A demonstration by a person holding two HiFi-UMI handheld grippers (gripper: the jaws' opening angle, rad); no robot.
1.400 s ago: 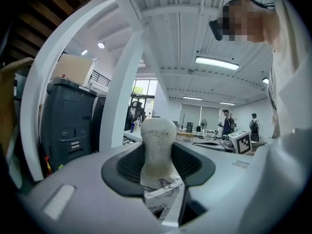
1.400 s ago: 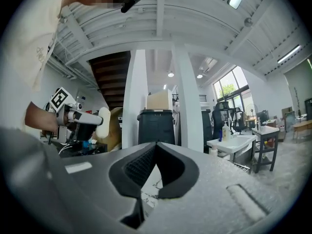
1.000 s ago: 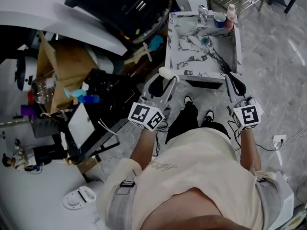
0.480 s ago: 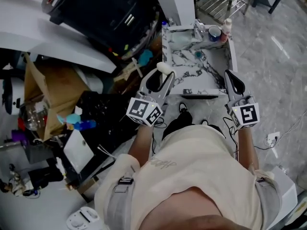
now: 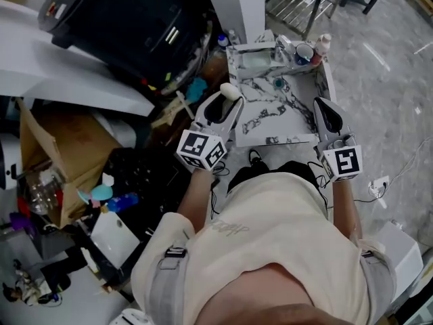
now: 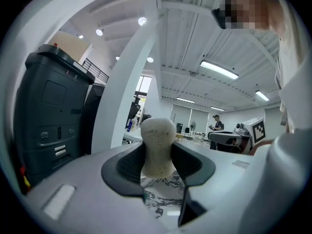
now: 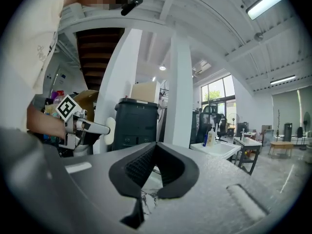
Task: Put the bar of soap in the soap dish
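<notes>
Soap gripped, carried toward the desk

The left fingers (image 6: pixel 127 165) clamp the soap (image 6: pixel 157 145) upright, likely for a clean set-down; it hangs beside the marble desk (image 5: pixel 270 114)'s left edge. The right fingers (image 7: pixel 141 167) are pressed together, empty, held aside.

Matt, chalky soap (image 6: pixel 157 135); ribbed black rubbery pads (image 6: pixel 127 165) on the left claw (image 6: pixel 157 154); smooth, veined-marble worktop (image 5: pixel 269 112).

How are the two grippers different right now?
The left gripper pinches the soap; the right gripper holds nothing. The left gripper's jaws are kept apart by the soap; the right gripper's jaws are shut together. Both point toward the marble sink.
</notes>
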